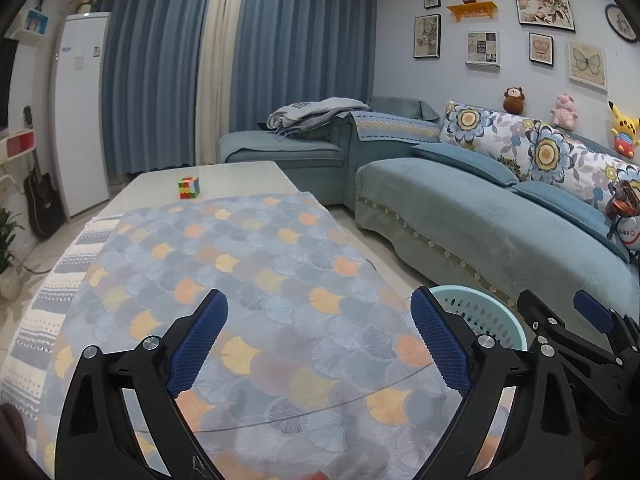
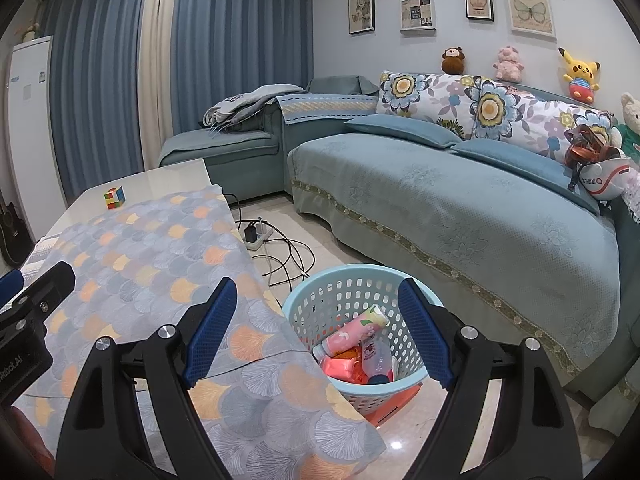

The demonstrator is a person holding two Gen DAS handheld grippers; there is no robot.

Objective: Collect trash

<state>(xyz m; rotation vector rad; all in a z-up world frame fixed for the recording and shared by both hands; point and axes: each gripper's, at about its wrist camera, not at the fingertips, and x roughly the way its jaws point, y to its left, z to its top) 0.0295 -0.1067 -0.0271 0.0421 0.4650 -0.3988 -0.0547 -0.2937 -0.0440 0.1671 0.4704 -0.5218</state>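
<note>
Seemingly the collecting is at or near its end. From the left wrist, the left gripper [image 1: 320,340] has its fingers spread wide with nothing between them, only the scale-patterned cloth [image 1: 248,280] showing in the gap. Beyond the fingertips the cloth lies bare, and far ahead a colour cube [image 1: 188,188] sits alone on the uncovered part of the table [image 1: 232,176]; whether it counts as trash I cannot tell. Just outside the right finger the rim of the pale blue basket [image 1: 480,304] shows past the table edge, and beyond it the right gripper [image 1: 560,312] is seen from the side.

From the right wrist, that gripper's fingers are likewise spread and empty. Between them falls the table's near corner, where the cloth hangs over the edge, and the basket [image 2: 320,292] stands on the floor just beside it, reaching behind the right finger. Inside lie the trash pieces: a pink tube [image 2: 352,332], a small bottle [image 2: 374,356] and orange wrappers [image 2: 348,356].

If anything more is to go in, the next move would call for a long reach forward over the cloth. Room is open above the table; to the fingers' right the sofa [image 2: 460,208] front closes the aisle, and cables with a power strip [image 2: 260,238] lie on the floor ahead of the basket.
</note>
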